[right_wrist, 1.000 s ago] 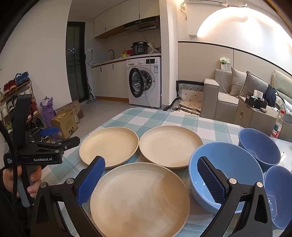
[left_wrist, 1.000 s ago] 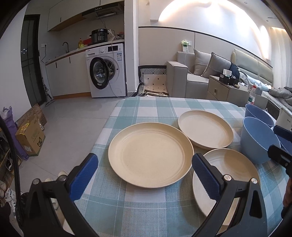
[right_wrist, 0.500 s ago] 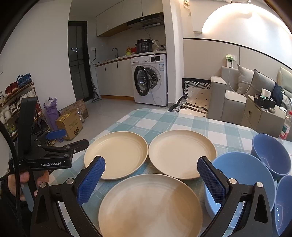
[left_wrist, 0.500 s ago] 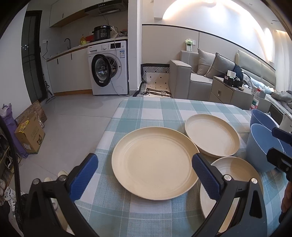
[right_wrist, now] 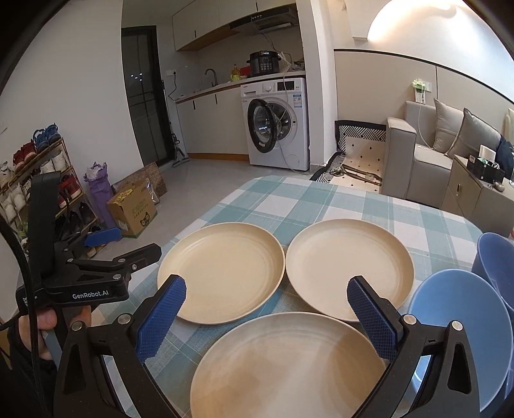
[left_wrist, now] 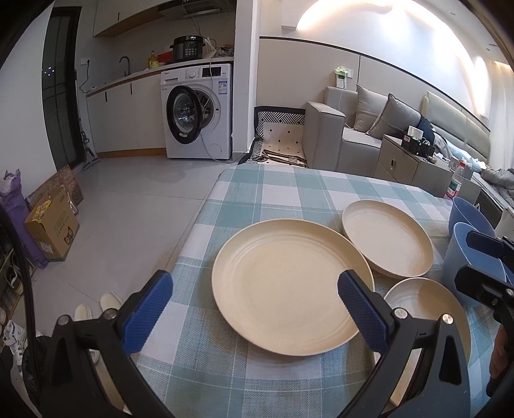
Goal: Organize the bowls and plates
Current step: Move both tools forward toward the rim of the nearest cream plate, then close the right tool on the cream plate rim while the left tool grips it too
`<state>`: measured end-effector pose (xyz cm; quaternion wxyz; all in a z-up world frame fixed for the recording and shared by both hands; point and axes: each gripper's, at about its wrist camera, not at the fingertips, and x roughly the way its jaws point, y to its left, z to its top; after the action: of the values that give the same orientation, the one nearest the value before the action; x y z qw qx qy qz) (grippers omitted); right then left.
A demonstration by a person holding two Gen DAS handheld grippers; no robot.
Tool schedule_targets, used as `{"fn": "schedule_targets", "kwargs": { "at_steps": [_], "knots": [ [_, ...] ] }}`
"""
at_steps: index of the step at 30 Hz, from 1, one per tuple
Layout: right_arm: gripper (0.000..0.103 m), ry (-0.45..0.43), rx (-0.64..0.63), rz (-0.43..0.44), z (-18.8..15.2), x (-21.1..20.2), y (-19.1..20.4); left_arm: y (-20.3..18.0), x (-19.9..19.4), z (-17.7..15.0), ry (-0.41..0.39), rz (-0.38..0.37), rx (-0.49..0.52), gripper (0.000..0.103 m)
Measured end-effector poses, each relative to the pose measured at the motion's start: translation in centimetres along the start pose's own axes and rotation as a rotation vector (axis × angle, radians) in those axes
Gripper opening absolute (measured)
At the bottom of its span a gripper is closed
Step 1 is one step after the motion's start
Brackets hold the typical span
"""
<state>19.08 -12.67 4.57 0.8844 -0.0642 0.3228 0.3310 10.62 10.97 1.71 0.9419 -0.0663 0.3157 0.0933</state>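
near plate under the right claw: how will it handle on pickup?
Near plate: looks rigid, matte, so probably light and not very slippery. Its low rim sits flat on the cloth, so a grip likely means tipping an edge. Right claw is open above it.

Open-plan room, pale grey tiled floor [left_wrist: 135, 205]. White washing machine [left_wrist: 196, 111], door ajar, under a kitchen counter [right_wrist: 225, 86] with a black cooker [right_wrist: 265, 62]. Dark glazed door [right_wrist: 143, 96]. Grey sofa [left_wrist: 356, 135] with cushions. Shoe rack [right_wrist: 38, 180] and cardboard box [right_wrist: 133, 209] by the white wall. Worktop under checked teal cloth [left_wrist: 289, 189]. Warm arched wall light [left_wrist: 369, 29].
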Motion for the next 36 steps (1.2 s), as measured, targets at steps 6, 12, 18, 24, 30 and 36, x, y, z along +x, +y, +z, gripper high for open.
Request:
{"fn": "schedule_targets", "kwargs": {
  "at_steps": [6, 12, 18, 24, 30, 36],
  "knots": [
    [0.103, 0.039, 0.011, 0.025, -0.1, 1.9, -0.1, 0.4, 0.6, -0.4, 0.017, 0.000, -0.009, 0.103],
    [0.102, 0.069, -0.002, 0.039, -0.3, 3.3, 0.5, 0.7, 1.3, -0.7, 0.031, 0.001, -0.008, 0.103],
    [0.097, 0.099, -0.002, 0.045, -0.3, 4.8, 0.7, 0.8, 2.0, -1.0, 0.048, 0.007, 0.000, 0.103],
    [0.088, 0.142, 0.011, 0.049, -0.5, 6.1, 0.7, 1.5, 2.9, -1.3, 0.074, 0.010, -0.006, 0.103],
    [0.082, 0.185, 0.015, 0.059, -0.7, 7.5, 0.9, 2.0, 3.8, -1.7, 0.105, 0.009, -0.011, 0.102],
    [0.076, 0.235, 0.023, 0.071, -0.7, 9.3, 1.2, 2.5, 4.6, -2.1, 0.131, 0.007, -0.019, 0.097]
  ]
}}
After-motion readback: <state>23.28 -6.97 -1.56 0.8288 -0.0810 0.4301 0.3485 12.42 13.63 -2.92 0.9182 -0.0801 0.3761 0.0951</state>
